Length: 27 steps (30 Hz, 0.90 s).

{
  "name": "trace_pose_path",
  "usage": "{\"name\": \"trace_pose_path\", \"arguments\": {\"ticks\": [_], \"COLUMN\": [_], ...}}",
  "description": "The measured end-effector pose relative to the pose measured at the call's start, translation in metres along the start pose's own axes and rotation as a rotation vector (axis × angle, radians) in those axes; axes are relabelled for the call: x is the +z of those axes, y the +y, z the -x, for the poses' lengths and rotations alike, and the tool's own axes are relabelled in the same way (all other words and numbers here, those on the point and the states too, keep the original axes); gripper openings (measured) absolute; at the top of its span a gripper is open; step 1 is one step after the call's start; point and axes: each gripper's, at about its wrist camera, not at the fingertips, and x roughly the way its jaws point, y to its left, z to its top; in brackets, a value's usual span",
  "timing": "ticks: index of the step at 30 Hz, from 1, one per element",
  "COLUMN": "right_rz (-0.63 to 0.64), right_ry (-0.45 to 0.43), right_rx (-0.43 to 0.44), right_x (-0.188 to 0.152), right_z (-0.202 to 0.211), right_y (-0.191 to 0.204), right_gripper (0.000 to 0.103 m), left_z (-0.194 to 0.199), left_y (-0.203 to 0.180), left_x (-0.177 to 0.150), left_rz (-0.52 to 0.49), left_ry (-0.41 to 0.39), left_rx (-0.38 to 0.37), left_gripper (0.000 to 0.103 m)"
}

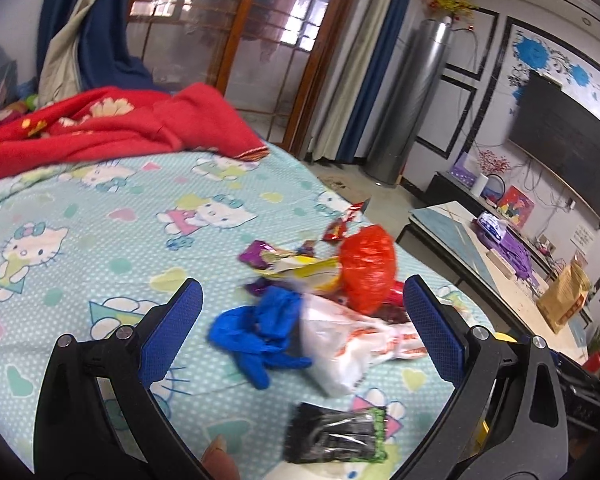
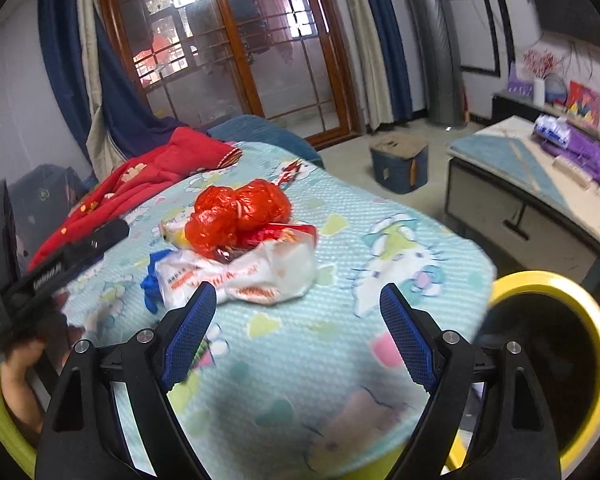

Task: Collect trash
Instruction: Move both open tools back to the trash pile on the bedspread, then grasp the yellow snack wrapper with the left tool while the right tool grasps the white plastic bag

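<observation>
- Most of both views is taken up by the pale-blue cartoon-cat bedsheet (image 1: 100, 216), w/ a rumpled red floral blanket (image 1: 112, 128) at its far end; the trash sits in one loose heap near the bed's right edge.
- Round yellow-rimmed bin w/ dark inside (image 2: 548, 360) shows just right of the right gripper (image 2: 296, 320), beside the bed – prob. where the trash goes.
- Biggest trash: crumpled white plastic bag w/ orange print (image 2: 260, 272), then the knotted red plastic bag (image 2: 236, 216) resting partly on it.
- Smaller: crumpled blue rubber glove (image 1: 260, 332), touching the white bag's left side; black-and-green foil snack wrapper (image 1: 336, 432), apart and nearest the left gripper (image 1: 304, 316); purple, yellow and red wrappers behind.
- Both grippers empty, fingers spread wide, nothing between the pads.
- To do it well, I'd say: go at the white bag w/ the right gripper, pads straddling a bunched fold, not flat film. Left takes glove or black wrapper. Thin plastic slips, so close fully before lifting.
</observation>
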Motion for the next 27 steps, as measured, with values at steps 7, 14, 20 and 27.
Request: {"name": "trace_pose_path", "arguments": {"ticks": [7,14,20,27], "right_rz": [-0.039,-0.091,-0.136,-0.149], "right_ry": [0.053,0.108,0.151,0.159], "right_rx": [0.026,0.049,0.071,0.102], "right_x": [0.018,0.022,0.016,0.009], "right_z": [-0.037,-0.062,-0.072,-0.070], "right_y": [0.003,-0.001,-0.006,-0.011], "right_gripper": [0.081,0.078,0.062,0.043], "left_z": [-0.019,-0.053,-0.084,-0.101], "left_y": [0.009,0.017,0.036,0.047], "left_x": [0.007,0.018,0.020,0.013], "left_rz": [0.031,0.134,0.239,0.332], "left_ry": [0.046,0.128,0.200,0.260], "left_rx": [-0.044,-0.141,-0.207,-0.289], "left_gripper": [0.091,0.090,0.090,0.087]}}
